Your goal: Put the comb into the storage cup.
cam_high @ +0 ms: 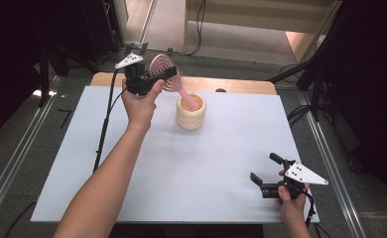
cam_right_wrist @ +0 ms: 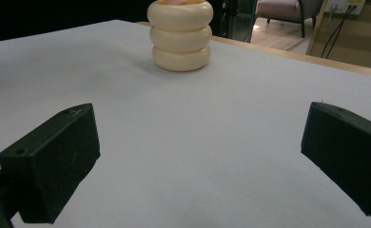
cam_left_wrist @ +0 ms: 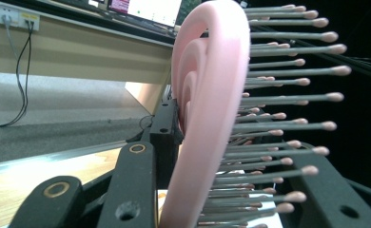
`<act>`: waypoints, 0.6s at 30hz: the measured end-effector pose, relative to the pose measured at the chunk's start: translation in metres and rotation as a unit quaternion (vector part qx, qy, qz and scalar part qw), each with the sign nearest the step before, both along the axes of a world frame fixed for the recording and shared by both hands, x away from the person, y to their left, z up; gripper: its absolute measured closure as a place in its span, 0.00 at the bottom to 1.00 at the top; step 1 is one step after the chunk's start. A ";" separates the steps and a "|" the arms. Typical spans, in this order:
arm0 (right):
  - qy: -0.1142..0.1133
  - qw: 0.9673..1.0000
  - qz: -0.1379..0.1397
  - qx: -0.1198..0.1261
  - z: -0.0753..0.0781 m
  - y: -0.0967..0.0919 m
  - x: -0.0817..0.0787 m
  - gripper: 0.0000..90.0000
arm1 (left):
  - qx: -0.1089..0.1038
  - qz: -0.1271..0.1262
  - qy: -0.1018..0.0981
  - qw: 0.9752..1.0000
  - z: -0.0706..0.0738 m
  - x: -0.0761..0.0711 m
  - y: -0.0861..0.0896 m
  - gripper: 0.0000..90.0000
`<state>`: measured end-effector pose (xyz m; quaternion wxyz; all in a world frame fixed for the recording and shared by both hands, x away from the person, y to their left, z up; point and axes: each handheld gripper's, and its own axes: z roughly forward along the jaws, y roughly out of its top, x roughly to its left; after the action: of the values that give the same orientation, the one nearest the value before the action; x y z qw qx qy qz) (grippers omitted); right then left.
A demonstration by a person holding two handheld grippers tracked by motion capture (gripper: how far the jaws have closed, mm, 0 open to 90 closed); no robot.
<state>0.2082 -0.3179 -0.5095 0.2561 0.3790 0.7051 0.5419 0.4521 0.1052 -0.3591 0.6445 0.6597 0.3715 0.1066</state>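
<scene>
The left gripper (cam_high: 154, 78) is closed on the head of a pink plastic hairbrush with a spiral back and grey round-tipped bristles (cam_high: 162, 69), and holds it at the far side of the white table sheet (cam_high: 191, 168). In the left gripper view the black jaws press on the brush head (cam_left_wrist: 207, 118) from both sides, one on the pink back and one against the bristles. The brush is tilted, and its handle points down into the cream ribbed holder that looks like three stacked rings (cam_high: 190, 113). The tip of the handle is already inside the mouth of this holder, but I cannot tell if it touches the bottom.

The right gripper (cam_high: 266, 174) rests near the front right corner of the sheet, well apart from the holder. Its jaws stand wide open with nothing between them, and the right gripper view looks across the bare sheet to the holder (cam_right_wrist: 180, 35).

I judge the step in hand is placing the brush into the holder, and it is almost done. The next move asks to lower the handle fully, then open the jaws gently, so that the heavy head does not tip the holder over.
</scene>
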 end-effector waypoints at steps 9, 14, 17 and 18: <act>0.000 1.000 0.001 0.000 0.000 0.000 0.000 0.00 | 0.011 0.003 0.001 1.000 -0.004 0.002 -0.003 0.71; 0.000 1.000 0.001 0.001 0.000 0.000 0.000 0.00 | 0.014 0.004 0.004 1.000 -0.007 0.005 -0.004 0.71; 0.000 1.000 0.001 0.001 0.000 0.000 0.000 0.00 | 0.016 0.004 0.006 1.000 -0.010 0.006 -0.006 0.71; 0.000 1.000 0.002 0.001 0.000 0.000 0.000 0.00 | 0.017 0.004 0.007 1.000 -0.010 0.006 -0.006 0.71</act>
<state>0.2084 -0.3180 -0.5097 0.2551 0.3779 0.7051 0.5431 0.4581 0.0992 -0.3693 0.6306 0.6695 0.3765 0.1110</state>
